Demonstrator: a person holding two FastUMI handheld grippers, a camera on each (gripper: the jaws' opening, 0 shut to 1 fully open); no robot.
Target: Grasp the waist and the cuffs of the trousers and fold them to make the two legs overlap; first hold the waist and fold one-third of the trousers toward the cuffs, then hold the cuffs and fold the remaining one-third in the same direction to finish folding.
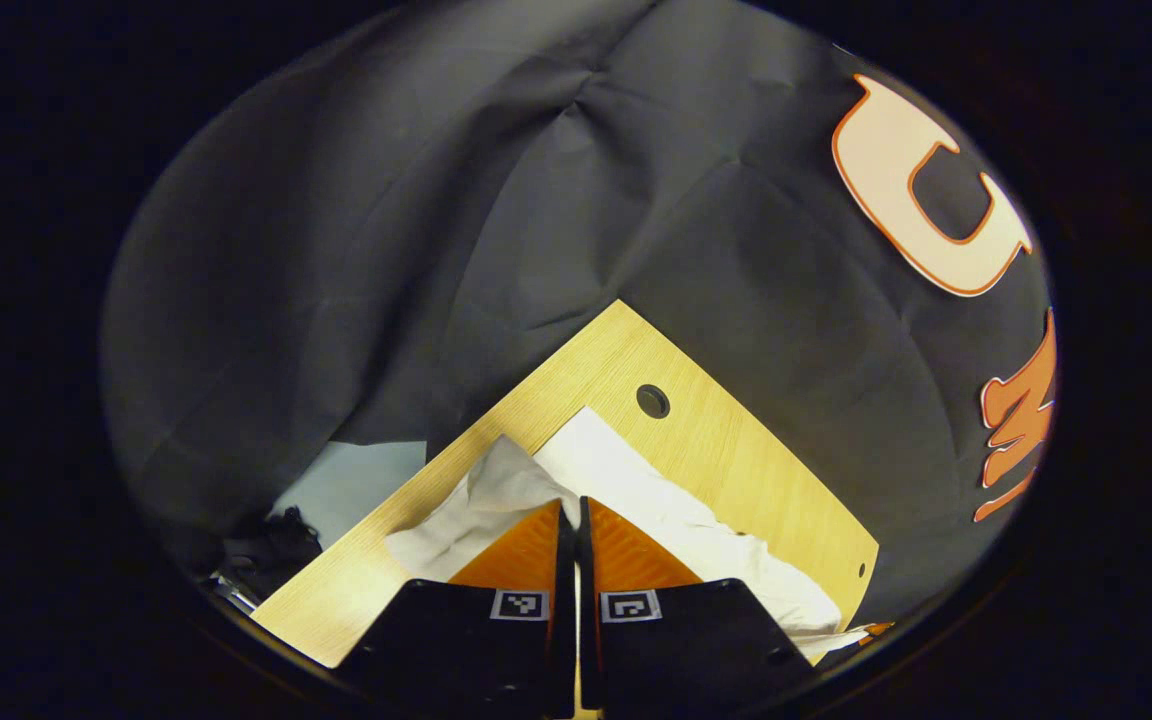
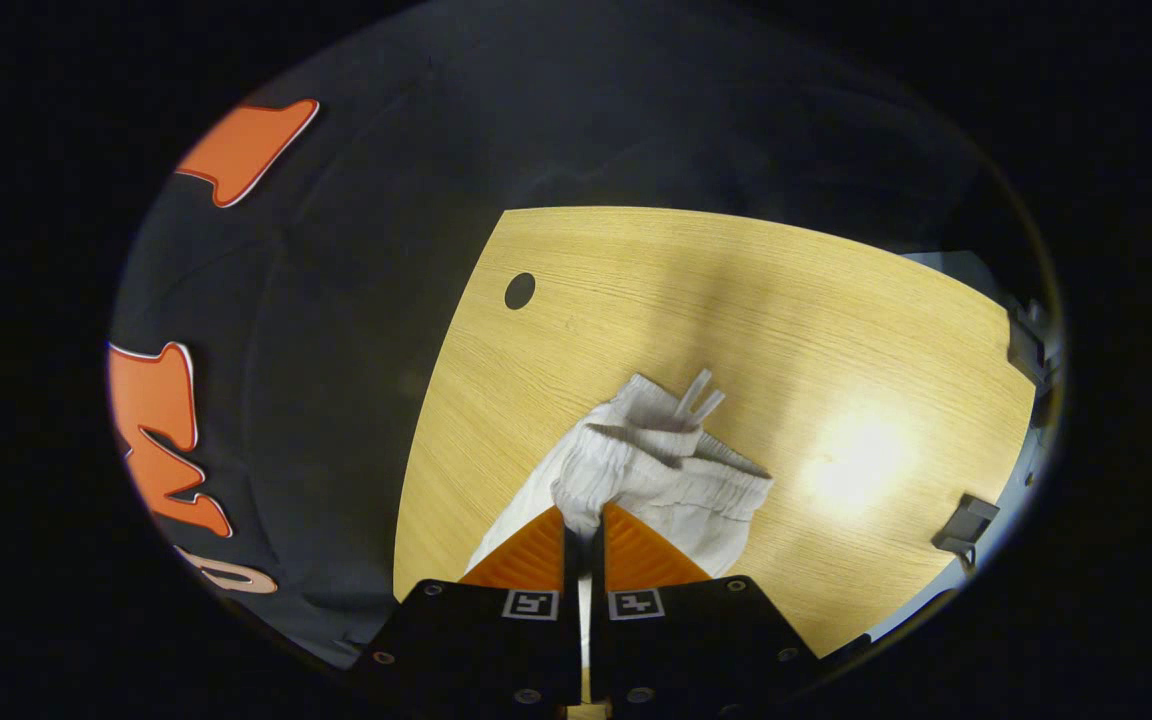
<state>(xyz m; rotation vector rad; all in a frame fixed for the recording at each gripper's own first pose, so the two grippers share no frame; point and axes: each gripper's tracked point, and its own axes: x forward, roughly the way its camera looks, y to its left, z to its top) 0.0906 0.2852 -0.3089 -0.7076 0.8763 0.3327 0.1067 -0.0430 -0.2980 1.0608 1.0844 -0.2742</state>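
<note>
Left gripper view: my left gripper [image 1: 570, 512] has its fingers drawn almost together, pinching a fold of the white trousers [image 1: 636, 490]. I see the cloth lying crumpled across a corner of the wooden table [image 1: 736, 440], near a round hole [image 1: 652, 401] in the top.

Right gripper view: my right gripper [image 2: 584, 520] is likewise nearly closed, clamped on the gathered waistband [image 2: 661, 465]. The drawstring [image 2: 698, 393] pokes out beyond it. The bunched waist rests mid-table.
</note>
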